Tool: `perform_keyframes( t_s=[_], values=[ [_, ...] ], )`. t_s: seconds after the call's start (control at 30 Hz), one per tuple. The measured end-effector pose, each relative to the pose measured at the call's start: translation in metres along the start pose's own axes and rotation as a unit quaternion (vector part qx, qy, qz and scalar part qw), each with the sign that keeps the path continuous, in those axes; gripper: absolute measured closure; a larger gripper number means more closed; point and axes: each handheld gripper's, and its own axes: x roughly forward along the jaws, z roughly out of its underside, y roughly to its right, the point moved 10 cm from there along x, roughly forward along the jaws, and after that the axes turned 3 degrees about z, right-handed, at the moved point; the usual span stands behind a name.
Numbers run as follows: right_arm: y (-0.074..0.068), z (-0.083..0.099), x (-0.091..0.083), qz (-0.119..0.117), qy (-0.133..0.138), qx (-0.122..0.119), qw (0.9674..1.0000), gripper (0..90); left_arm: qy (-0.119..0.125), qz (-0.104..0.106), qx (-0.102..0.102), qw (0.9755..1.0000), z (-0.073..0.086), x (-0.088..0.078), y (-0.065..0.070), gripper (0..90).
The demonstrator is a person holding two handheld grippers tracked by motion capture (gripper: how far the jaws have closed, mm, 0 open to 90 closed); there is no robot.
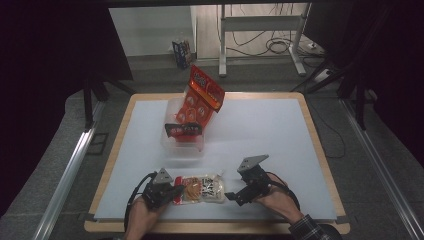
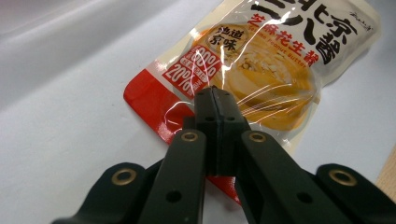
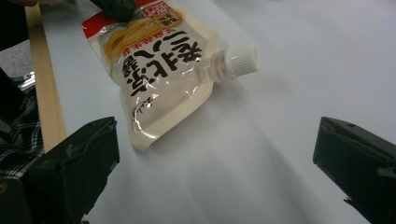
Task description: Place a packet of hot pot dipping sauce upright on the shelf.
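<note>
From the high view, a sauce pouch (image 1: pixel 201 189) lies flat near the front edge of the counter (image 1: pixel 270 135), between the two grippers: the left gripper (image 1: pixel 176 192) sits at its red end and the right gripper (image 1: pixel 231 196) just off its capped end. Farther back, toward the counter's middle, a clear bin (image 1: pixel 184 134) holds a tall red snack bag (image 1: pixel 201 100) leaning out of it, with a darker packet (image 1: pixel 184 130) across its front. In the left gripper view, the jaws are pressed together with no gap and lie over the pouch's (image 2: pixel 261 60) red corner; the film puckers there, so they seem to pinch or pin it, though how much film is caught I cannot tell. In the right gripper view, the jaws stand wide and hold nothing, and the pouch (image 3: pixel 159 74) lies ahead of them with its white cap (image 3: pixel 240 59) pointing across the counter, well clear of either jaw. The risk, as I judge it, is the thin hold at the left: slick film could slide out of a corner pinch once the pouch's weight hangs from it. If the right jaws close on the soft body and not the neck, the contents may shift, and the pouch could sag or twist free toward the front edge.
</note>
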Motion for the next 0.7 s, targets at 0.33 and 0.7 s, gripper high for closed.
perform_keyframes(
  t_s=[0.33, 0.7],
  values=[
    [-0.015, 0.001, 0.014, -0.015, -0.035, -0.004, 0.9993, 3.7, -0.003, 0.006, -0.011, 0.9999, 0.004, -0.002, -0.002, 90.0],
    [-0.023, -0.009, 0.036, -0.039, -0.041, 0.024, 0.9981, 12.5, -0.003, 0.008, -0.021, 0.9998, 0.005, -0.003, -0.004, 90.0]
  ],
)
